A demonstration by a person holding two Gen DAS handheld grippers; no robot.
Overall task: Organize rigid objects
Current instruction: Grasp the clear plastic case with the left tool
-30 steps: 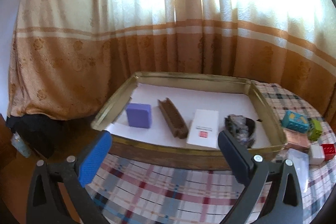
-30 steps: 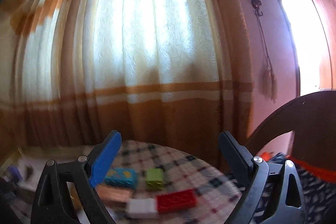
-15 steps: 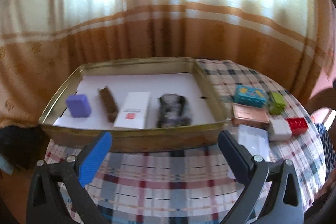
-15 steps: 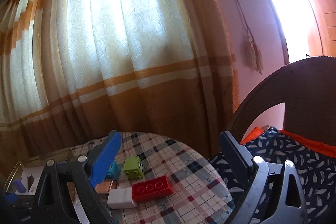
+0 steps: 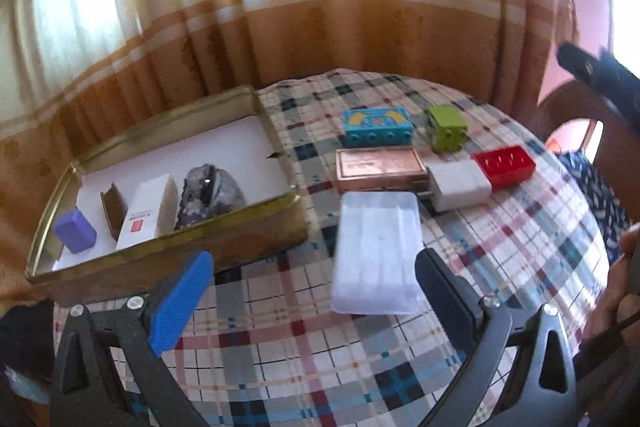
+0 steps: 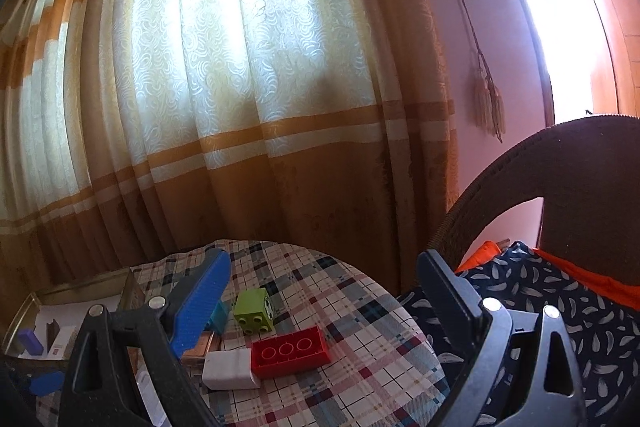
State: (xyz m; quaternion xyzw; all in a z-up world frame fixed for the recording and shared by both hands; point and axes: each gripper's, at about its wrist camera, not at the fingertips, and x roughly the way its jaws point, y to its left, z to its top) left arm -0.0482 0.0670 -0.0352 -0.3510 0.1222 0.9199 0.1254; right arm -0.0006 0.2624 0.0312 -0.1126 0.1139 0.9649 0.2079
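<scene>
On the checked tablecloth [image 5: 304,355] my left gripper [image 5: 312,291] hangs with its jaws spread wide and nothing between them, and a frosted white plastic case [image 5: 378,251] lies flat on the cloth just ahead of its black finger. Left of that case sits the brass-coloured tin tray [image 5: 224,247], and inside it I can see a purple block [image 5: 75,235], a brown open box [image 5: 113,209] standing on edge, a white carton [image 5: 150,215] with a red mark, and a dark grey crumpled thing [image 5: 210,193] lined up side by side on the white liner. Beyond the case, loose on the cloth, a copper-coloured flat box [image 5: 380,167] lies with a white adapter [image 5: 458,185] touching its right end, and a red brick [image 5: 504,166] sits just beside the adapter. Farther back are a blue patterned brick [image 5: 378,127] and a green block [image 5: 446,129], near each other but apart. My right gripper [image 6: 324,303] is held above the table's right edge, jaws likewise wide open and empty; through its camera I see the red brick [image 6: 292,351] and white adapter [image 6: 230,371] touching end to end, with the green block [image 6: 255,311] just behind them. A patterned cushion [image 6: 560,307] and a dark chair back [image 6: 580,163] fill the right of that view, and a gold curtain [image 6: 224,99] hangs behind the table.
</scene>
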